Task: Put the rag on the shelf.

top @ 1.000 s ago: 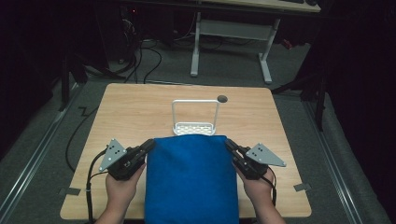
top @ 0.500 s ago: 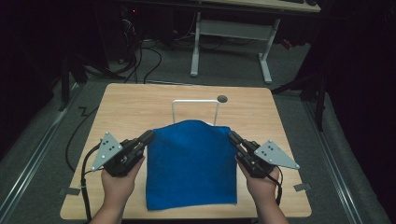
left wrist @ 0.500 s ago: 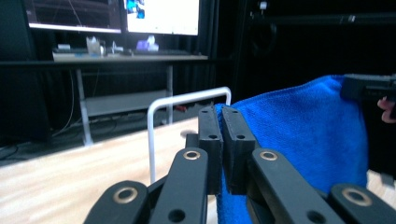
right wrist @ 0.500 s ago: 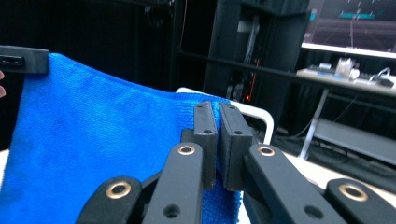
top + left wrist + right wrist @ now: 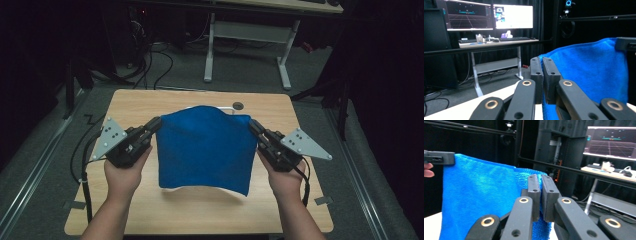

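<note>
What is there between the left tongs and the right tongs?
The blue cloth spans the whole gap, held up by a top corner in the left tongs and the right tongs. The high view shows this; its lower edge hangs above the table.

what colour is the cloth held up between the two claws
Solid bright blue cloth, clearest in the high view.

Your raised blue cloth hides nearly all of the white rack behind it, and your forearms are cut off at the near edge.
</note>
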### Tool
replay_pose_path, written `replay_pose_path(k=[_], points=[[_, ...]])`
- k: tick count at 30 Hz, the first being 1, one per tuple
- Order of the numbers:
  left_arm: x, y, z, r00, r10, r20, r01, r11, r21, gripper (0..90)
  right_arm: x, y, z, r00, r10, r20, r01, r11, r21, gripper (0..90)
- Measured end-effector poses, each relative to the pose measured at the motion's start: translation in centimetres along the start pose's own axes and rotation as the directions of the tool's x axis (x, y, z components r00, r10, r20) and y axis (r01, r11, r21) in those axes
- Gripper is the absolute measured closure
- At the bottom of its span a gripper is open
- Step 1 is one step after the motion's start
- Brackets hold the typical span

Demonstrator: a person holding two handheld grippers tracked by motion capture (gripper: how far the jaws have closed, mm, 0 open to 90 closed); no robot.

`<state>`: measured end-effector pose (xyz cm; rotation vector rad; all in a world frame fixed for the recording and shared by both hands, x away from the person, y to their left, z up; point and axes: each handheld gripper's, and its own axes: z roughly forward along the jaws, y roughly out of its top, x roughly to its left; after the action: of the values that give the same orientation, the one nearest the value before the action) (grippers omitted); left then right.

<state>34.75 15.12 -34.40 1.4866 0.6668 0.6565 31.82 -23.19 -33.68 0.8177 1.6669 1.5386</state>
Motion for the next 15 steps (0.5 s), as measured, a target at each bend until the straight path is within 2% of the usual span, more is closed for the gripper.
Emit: replay_pose_path(k=[3, 8, 10, 15], points=[[1.2, 0.2, 1.3, 0.9999, -0.002, -0.013, 0.003, 0.9996, 0.028, 87.9, -1.2, 0.4, 0.8, 0.9997, 0.015, 0.019, -0.015, 1.000, 0.012, 87.6], [2.1, 0.3, 2.6, 0.9997, -0.005, -0.023, 0.006, 0.9987, 0.051, 88.0, -2.3, 0.5, 1.4, 0.9986, 0.023, 0.047, -0.024, 1.000, 0.016, 87.6], [2.4, 0.4, 3.5, 0.9994, 0.012, -0.033, -0.010, 0.9974, 0.071, 88.1, -3.2, 0.4, 2.0, 0.9968, 0.048, 0.064, -0.049, 0.999, 0.024, 87.7], [3.1, 0.7, 5.0, 0.9973, 0.044, -0.058, -0.039, 0.9947, 0.095, 88.1, -4.2, 0.4, 3.0, 0.9956, 0.043, 0.083, -0.046, 0.998, 0.037, 87.8]])
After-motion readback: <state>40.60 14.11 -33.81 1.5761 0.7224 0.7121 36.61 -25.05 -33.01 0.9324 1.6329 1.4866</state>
